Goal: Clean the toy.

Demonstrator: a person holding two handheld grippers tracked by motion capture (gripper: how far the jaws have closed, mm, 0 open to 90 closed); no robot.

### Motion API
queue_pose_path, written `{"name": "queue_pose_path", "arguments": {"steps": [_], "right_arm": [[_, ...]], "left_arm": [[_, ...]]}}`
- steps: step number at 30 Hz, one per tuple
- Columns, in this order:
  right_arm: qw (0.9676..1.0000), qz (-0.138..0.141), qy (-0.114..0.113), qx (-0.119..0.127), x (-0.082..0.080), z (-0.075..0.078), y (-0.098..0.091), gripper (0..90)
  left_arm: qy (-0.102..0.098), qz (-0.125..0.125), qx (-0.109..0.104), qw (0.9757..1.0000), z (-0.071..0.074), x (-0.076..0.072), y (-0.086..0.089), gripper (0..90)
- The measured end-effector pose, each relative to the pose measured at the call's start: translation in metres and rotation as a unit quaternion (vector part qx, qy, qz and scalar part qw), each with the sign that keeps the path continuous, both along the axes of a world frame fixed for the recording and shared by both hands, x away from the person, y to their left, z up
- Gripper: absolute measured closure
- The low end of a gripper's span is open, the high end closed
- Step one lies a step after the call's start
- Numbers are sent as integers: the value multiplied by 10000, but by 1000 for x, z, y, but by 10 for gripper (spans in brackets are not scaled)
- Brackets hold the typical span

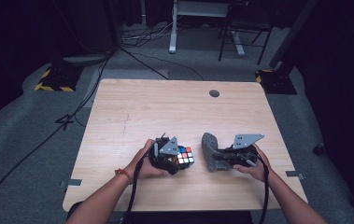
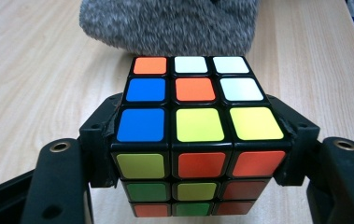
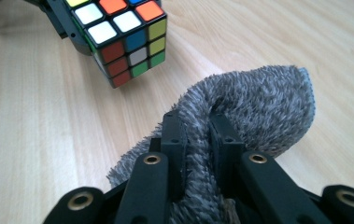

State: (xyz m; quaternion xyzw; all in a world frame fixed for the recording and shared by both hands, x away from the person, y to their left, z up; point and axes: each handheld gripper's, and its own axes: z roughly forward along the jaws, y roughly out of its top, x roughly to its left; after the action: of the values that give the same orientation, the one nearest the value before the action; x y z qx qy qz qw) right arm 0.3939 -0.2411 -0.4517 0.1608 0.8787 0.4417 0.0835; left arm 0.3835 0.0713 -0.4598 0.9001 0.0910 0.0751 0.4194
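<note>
Left gripper [image 1: 177, 161]: clamping the puzzle cube [image 2: 198, 116], steadying it for wiping.
Right gripper [image 1: 221, 157]: pinching the grey cloth [image 3: 254, 105], bringing it near the cube's right side.

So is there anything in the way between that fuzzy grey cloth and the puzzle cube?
Nothing visible. The left gripper clamps the puzzle cube, the right gripper pinches the grey cloth, and between them lies a short stretch of bare table. In the high view, cloth and cube sit side by side, apart.
</note>
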Motion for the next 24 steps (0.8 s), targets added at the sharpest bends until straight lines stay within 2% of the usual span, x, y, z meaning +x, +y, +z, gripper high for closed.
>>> {"name": "queue_pose_path", "arguments": {"steps": [4,7,12,16,24], "right_arm": [[9999,-123,28,68,-1,-8,-10,779],[9998,-147,123,37,-1,-16,-15,776],[9996,-262,123,-10,0,-20,-22,754],[9992,-366,132,-78,4,-22,-30,744],[9985,-452,199,-240,8,-29,-36,726]], "left_arm": [[85,-70,61,9999,-8,1,-4,332],[75,-99,128,9998,-12,1,-5,332],[106,-65,222,9997,-16,3,-2,332],[189,-59,145,9997,-19,4,1,332],[306,-37,217,9993,-22,7,5,328]]}}
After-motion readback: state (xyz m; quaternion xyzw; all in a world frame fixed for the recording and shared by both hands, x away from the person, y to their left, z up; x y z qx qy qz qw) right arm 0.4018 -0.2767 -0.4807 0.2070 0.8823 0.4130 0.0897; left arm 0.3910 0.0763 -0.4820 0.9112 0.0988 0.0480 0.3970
